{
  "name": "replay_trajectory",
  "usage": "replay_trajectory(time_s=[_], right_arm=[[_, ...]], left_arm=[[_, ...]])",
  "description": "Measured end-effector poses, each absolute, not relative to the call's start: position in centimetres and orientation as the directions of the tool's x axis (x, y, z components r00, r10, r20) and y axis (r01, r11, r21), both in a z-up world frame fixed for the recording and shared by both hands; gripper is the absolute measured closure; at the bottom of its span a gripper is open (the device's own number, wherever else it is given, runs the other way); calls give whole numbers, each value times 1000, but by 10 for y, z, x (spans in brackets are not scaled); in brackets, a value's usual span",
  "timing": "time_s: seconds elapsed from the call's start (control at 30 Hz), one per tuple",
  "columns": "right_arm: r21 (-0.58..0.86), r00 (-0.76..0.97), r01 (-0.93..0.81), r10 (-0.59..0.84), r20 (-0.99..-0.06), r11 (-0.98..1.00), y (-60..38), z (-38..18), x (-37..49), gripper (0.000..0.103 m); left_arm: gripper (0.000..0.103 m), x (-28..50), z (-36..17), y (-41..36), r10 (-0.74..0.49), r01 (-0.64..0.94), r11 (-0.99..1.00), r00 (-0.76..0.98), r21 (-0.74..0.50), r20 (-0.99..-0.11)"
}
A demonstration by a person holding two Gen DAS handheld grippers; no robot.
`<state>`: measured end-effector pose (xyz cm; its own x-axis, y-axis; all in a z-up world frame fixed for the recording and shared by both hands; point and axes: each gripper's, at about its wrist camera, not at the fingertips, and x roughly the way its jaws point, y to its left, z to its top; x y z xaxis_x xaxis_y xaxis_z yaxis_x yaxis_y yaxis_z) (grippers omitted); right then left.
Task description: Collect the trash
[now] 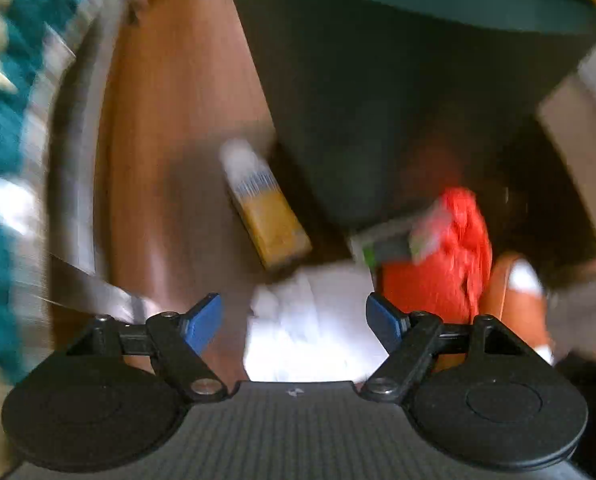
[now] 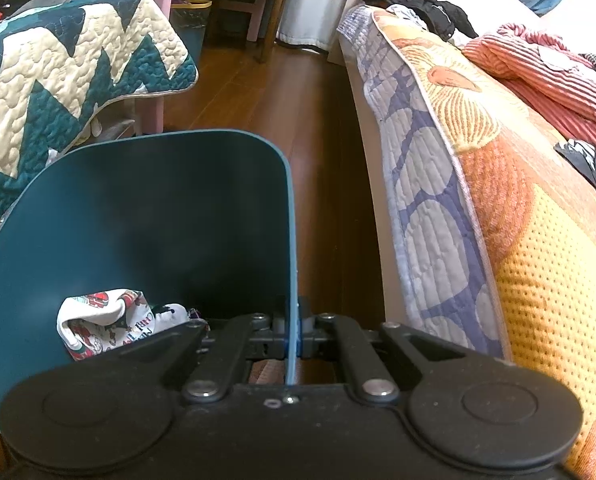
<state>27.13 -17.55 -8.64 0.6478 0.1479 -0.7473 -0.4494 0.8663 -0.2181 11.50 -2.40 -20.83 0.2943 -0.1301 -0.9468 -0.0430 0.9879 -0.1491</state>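
Trash lay scattered on the wooden floor (image 1: 169,128) as we worked between the bed (image 2: 498,184) and a chair draped in a zigzag quilt (image 2: 57,80). Our right gripper (image 2: 293,332) was clamped on the thin wall of the teal bin (image 2: 157,208), jaws together on its right rim, likely to keep the bin tilted and steady so litter could be dropped in. A crumpled printed wrapper (image 2: 105,320) already sat at the near bottom of the bin.

Our left gripper (image 1: 293,320) pointed steeply down at the floor, jaws apart and holding nothing, blue pads (image 1: 203,320) framing a white crumpled paper (image 1: 310,320) just beyond them. We judged that paper the next pick, since it lay nearest and squarely between the fingers.

Only the left view showed what remained: a yellow carton (image 1: 265,216) to the far left of the paper, a red bag (image 1: 446,256) to the right with a small green-and-white packet (image 1: 386,240) lying against it, and the dark outside of the bin above them. That view was blurred, so finer detail could not be read. Only the right view showed the grip on the rim, the bin's inside, and the room beyond, with clothes heaped on the bed at far right.
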Motion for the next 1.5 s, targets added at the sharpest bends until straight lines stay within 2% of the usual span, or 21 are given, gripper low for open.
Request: replay_trajectory(time_s=[0.07, 0.23, 0.33, 0.37, 0.4, 0.5, 0.53, 0.6, 0.83, 1.07, 1.23, 1.4, 1.5], right_arm=[[-219, 649, -451, 149, -746, 865, -177, -87, 271, 100], [-208, 648, -439, 148, -747, 874, -182, -88, 272, 100], [-198, 647, -432, 150, -748, 880, -184, -89, 272, 100], [-196, 646, -431, 149, -749, 881, -185, -89, 272, 100], [-192, 645, -428, 149, -750, 883, -186, -89, 272, 100], [-189, 643, -418, 143, -752, 888, -188, -90, 272, 100], [-188, 643, -416, 142, -752, 890, -187, -90, 272, 100], [-190, 645, -417, 143, -750, 889, -188, -90, 270, 100], [-204, 651, -435, 150, -745, 877, -187, -90, 267, 100], [-213, 653, -442, 151, -742, 871, -182, -88, 266, 100], [-217, 657, -455, 160, -737, 864, -179, -87, 263, 100], [-223, 658, -463, 165, -734, 858, -176, -86, 262, 100], [-224, 659, -467, 167, -734, 855, -175, -86, 261, 100]], left_arm=[[24, 117, -235, -35, -116, -10, 992, 259, -123, -959], [25, 121, -293, -55, -152, -5, 988, 165, -154, -975], [26, 122, -316, -63, -118, 13, 993, 124, -118, -985], [29, 124, -323, -62, -94, 7, 996, 104, -93, -990], [39, 124, -330, -59, -87, -5, 996, 82, -88, -993], [44, 127, -332, -59, -73, -4, 997, 100, -74, -992], [68, 128, -331, -60, -57, 7, 998, 105, -57, -993], [103, 130, -333, -60, -59, 23, 998, 82, -57, -995], [103, 113, -289, -44, -58, 18, 998, 157, -56, -986], [103, 108, -176, -36, -168, 57, 986, 274, -159, -947], [103, 92, -82, -43, -205, 170, 975, 460, -141, -864], [103, 96, -11, -29, -244, 160, 970, 602, -185, -760], [103, 117, 12, -24, -232, 130, 972, 662, -196, -713]])
